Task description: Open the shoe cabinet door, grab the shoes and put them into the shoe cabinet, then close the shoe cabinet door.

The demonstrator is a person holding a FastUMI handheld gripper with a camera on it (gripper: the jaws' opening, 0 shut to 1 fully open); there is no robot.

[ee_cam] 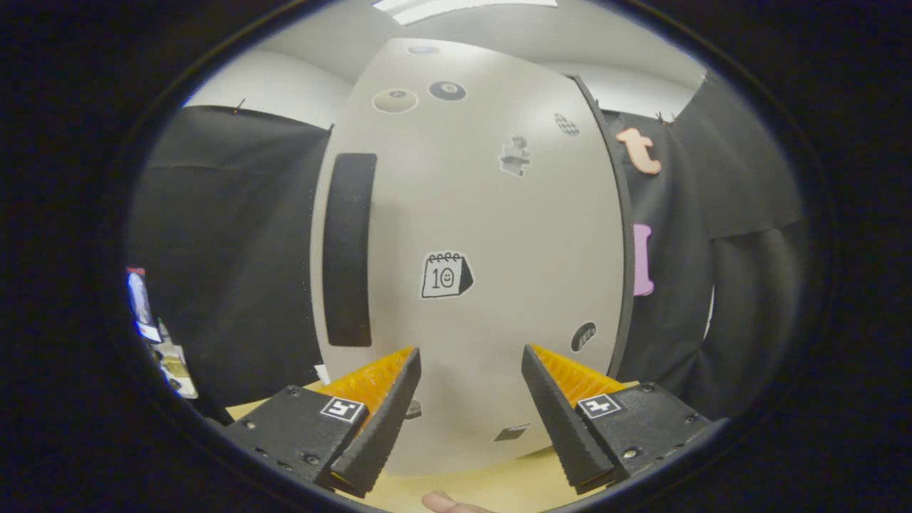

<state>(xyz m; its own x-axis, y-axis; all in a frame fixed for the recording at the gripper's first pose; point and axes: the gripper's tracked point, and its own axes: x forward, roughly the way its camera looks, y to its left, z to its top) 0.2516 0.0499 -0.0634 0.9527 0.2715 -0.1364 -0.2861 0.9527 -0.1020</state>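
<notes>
- While the gripper (470,370) faces the shoe cabinet door (499,235) head-on, its fingers stand spread apart, pinching nothing.
- Door: pale, shut, standing on the tan surface (491,484); it rises just beyond the fingertips.
- Dark vertical handle (349,249) sits near the door's left edge, above the left finger, apart from it.
- Calendar sticker (446,274) at the door's middle, above the gap between the fingers; smaller stickers scattered higher and lower on the door.
- Fingertip of a person (445,503) shows below the door, at the near edge of the surface.

Cabinet door (470,235) ahead of parted gripper (470,360) fingers.
</notes>
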